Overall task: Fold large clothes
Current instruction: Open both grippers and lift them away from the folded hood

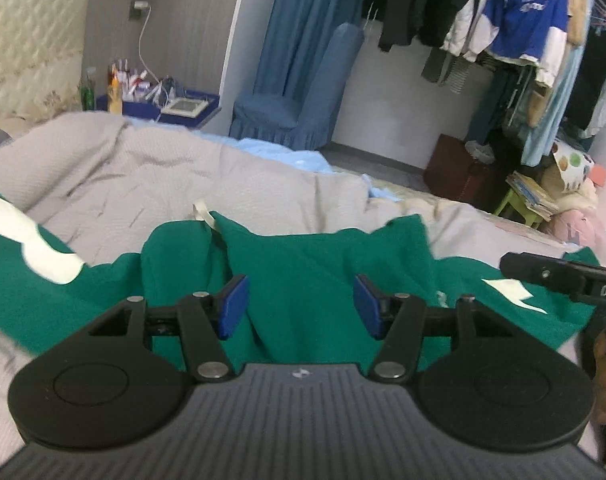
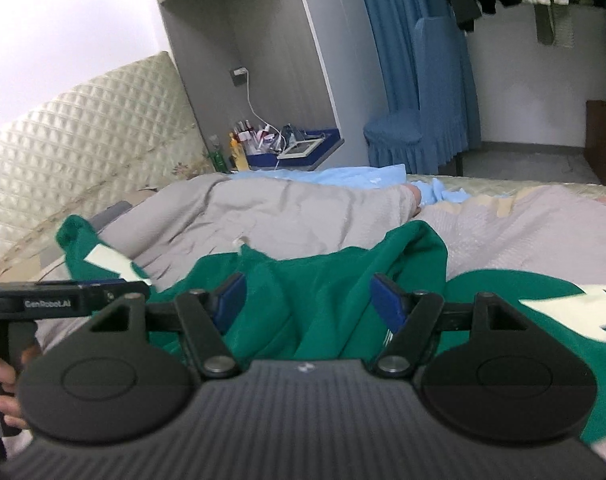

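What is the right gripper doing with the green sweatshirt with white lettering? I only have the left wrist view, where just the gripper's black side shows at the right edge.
Observer: The right gripper is open. Its blue pads stand apart over the green sweatshirt and pinch nothing.
Operator: Where does the garment's left end go? It leaves my frame.
Observer: It ends in a sleeve tip lying on the grey blanket, toward the cream quilted headboard.
Operator: Is the left gripper hand-held? I see no hand on it.
Observer: Yes, a hand wraps its black handle at the left edge of the right wrist view.
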